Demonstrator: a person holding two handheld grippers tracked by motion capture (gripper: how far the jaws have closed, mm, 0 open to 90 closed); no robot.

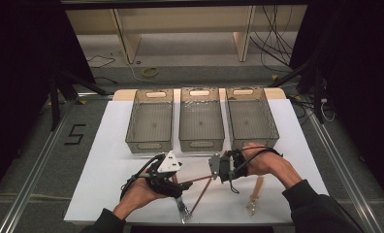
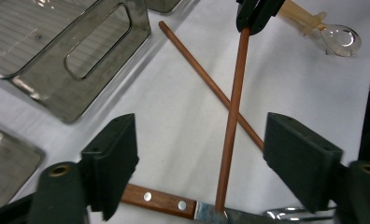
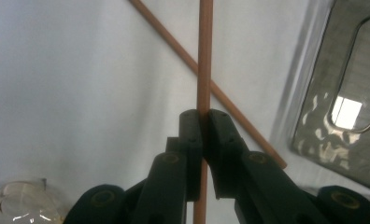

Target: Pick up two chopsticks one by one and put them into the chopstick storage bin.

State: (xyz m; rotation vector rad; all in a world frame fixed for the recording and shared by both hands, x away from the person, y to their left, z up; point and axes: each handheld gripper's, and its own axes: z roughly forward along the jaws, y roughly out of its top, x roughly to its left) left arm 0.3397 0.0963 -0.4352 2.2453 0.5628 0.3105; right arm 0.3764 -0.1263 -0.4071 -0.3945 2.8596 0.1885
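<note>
My right gripper [image 1: 215,171] is shut on one end of a thin brown chopstick [image 3: 205,56], pinched between its pads [image 3: 191,135]. That chopstick [image 1: 195,180] reaches left, above the table, into the gap of my left gripper [image 2: 204,147]. The left gripper's jaws stand wide apart on either side of the stick [image 2: 234,93] and neither pad touches it. A second chopstick [image 2: 197,70] lies flat on the white table and crosses under the held one. In the high view my left gripper [image 1: 179,185] sits at the table's front middle.
Three grey see-through bins [image 1: 149,121] [image 1: 201,121] [image 1: 251,119] stand in a row at the back. A wooden-handled knife [image 2: 157,200] and a fork [image 1: 183,211] lie at the front edge. A clear spoon [image 1: 254,196] with a tan handle lies at front right.
</note>
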